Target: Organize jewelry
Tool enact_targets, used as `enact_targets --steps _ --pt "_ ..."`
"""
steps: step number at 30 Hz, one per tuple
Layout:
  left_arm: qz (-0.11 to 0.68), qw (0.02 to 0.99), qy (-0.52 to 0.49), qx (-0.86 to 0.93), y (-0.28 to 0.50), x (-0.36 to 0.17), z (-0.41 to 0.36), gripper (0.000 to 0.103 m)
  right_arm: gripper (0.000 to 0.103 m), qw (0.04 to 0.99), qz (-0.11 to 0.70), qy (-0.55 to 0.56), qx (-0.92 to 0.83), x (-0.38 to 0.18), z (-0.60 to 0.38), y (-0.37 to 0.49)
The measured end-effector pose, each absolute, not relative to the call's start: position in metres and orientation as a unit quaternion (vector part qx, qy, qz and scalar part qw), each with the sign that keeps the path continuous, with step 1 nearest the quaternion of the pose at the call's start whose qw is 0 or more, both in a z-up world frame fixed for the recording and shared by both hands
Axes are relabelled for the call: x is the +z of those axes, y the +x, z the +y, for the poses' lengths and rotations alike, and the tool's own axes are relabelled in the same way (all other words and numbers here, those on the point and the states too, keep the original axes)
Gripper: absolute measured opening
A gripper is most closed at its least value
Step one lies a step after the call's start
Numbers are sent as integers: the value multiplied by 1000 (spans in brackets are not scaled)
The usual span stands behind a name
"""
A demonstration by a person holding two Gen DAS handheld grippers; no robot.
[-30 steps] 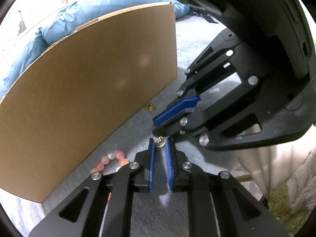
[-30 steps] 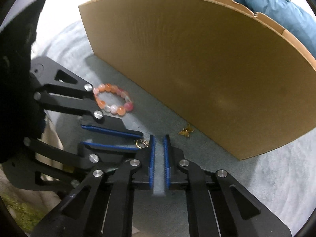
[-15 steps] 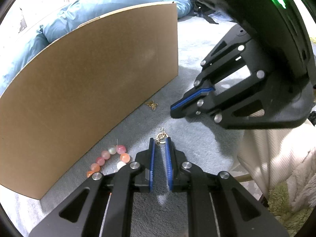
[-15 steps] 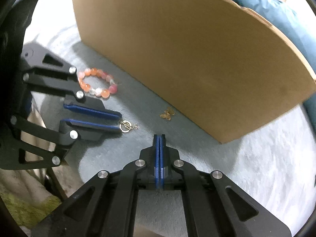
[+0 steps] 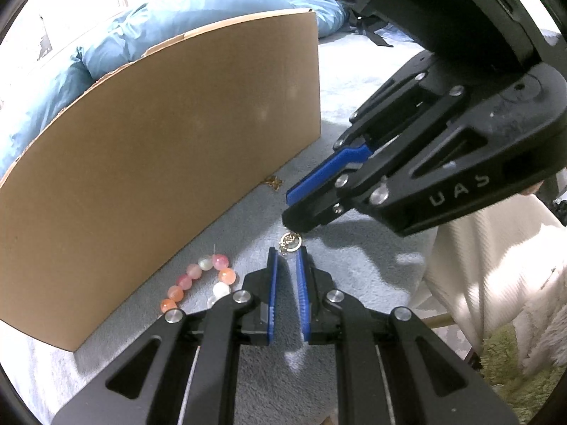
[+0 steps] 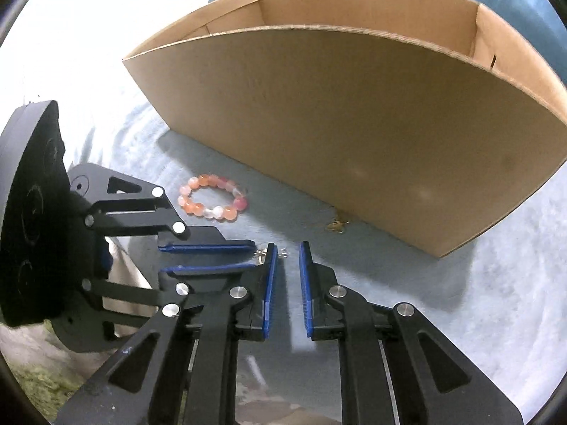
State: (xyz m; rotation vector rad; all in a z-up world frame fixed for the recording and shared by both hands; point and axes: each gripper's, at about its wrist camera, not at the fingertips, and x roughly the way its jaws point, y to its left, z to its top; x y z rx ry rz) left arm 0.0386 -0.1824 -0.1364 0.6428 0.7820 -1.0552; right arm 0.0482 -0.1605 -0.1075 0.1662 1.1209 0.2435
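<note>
The left claw [image 5: 287, 253] has its blue pads a small way apart, and a small gold ring with a bit of chain [image 5: 290, 241] sits right at its tips, whether gripped or only resting there cannot be told. The right claw [image 6: 287, 248] also stands apart, pads clamped on nothing; its tip comes in from the right just above that ring, and the ring peeks out beside its left pad in the right wrist view. Both work over a grey fleecy surface [image 5: 354, 276]. Just left of the left claw lies a pink and orange bead bracelet [image 5: 198, 281], partly hidden by the claw's linkage. Further on, a tiny gold butterfly charm [image 6: 337, 225] lies close against the foot of a cardboard box [image 6: 354, 124], whose tall wall blocks the way beyond. Behind the box lies blue bedding [image 5: 117, 42].
</note>
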Motion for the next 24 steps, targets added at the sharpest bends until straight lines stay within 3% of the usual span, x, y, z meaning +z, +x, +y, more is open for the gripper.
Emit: enact_targets --steps 7,12,24 --pt "353 746 294 -482 32 -140 -181 10 14 828 543 92 107 -117 -153 54" --pt "350 748 291 -483 30 -138 -179 10 1 829 539 111 100 -105 -172 46" --pt "349 753 280 -483 31 -137 -173 10 0 855 498 117 84 -67 -178 24"
